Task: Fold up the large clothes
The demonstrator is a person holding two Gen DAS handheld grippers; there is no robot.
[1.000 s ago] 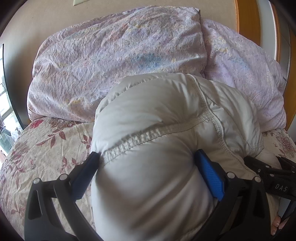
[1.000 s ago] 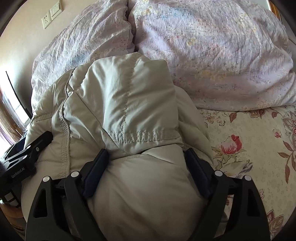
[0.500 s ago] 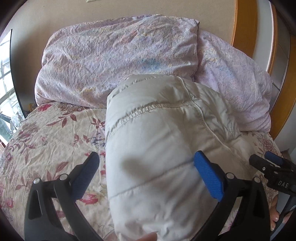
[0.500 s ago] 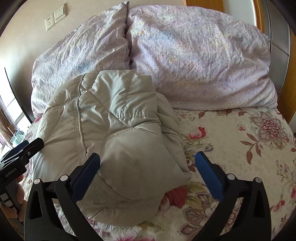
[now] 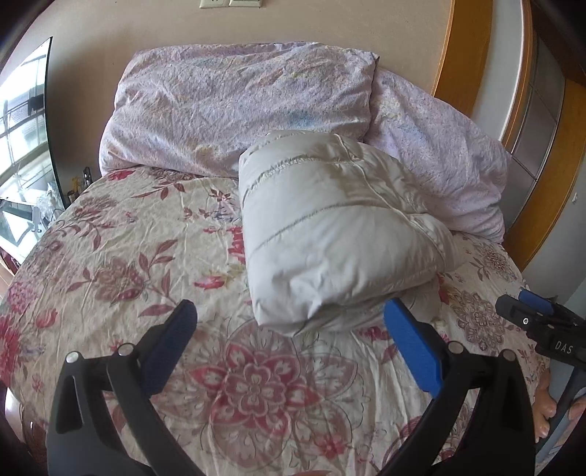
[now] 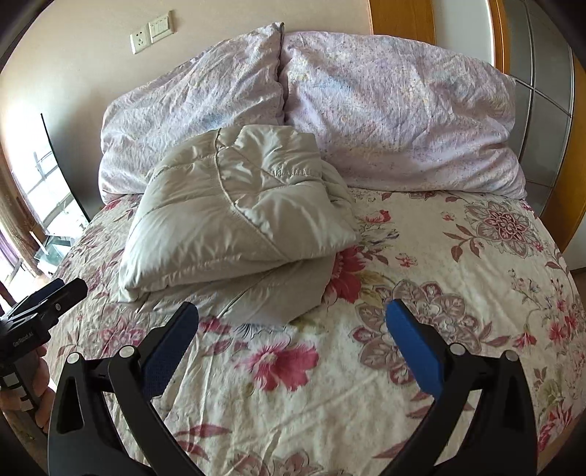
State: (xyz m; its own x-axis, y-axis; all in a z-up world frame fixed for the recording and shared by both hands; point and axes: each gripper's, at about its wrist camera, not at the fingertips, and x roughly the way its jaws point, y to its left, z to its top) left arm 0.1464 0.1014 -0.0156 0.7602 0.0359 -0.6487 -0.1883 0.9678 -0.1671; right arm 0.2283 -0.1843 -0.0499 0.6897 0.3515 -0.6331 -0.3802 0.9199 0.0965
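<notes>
A pale grey padded jacket (image 5: pixel 329 234) lies folded into a thick bundle on the floral bedspread (image 5: pixel 121 263), its far end against the pillows. It also shows in the right wrist view (image 6: pixel 238 219). My left gripper (image 5: pixel 289 329) is open and empty, held above the bed just short of the bundle's near edge. My right gripper (image 6: pixel 291 326) is open and empty, also just short of the bundle. The right gripper shows at the right edge of the left wrist view (image 5: pixel 542 322), and the left gripper at the left edge of the right wrist view (image 6: pixel 44 304).
Two lilac pillows (image 5: pixel 241 110) (image 6: pixel 399 121) lean against the wall at the head of the bed. A wooden door frame (image 5: pixel 465 55) stands to the right, a window (image 5: pixel 22 146) to the left. Wall sockets (image 6: pixel 152 31) sit above the pillows.
Both grippers have let go of the jacket and pulled back toward me. The bundle now rests on the bed by itself, and much more bedspread shows.
</notes>
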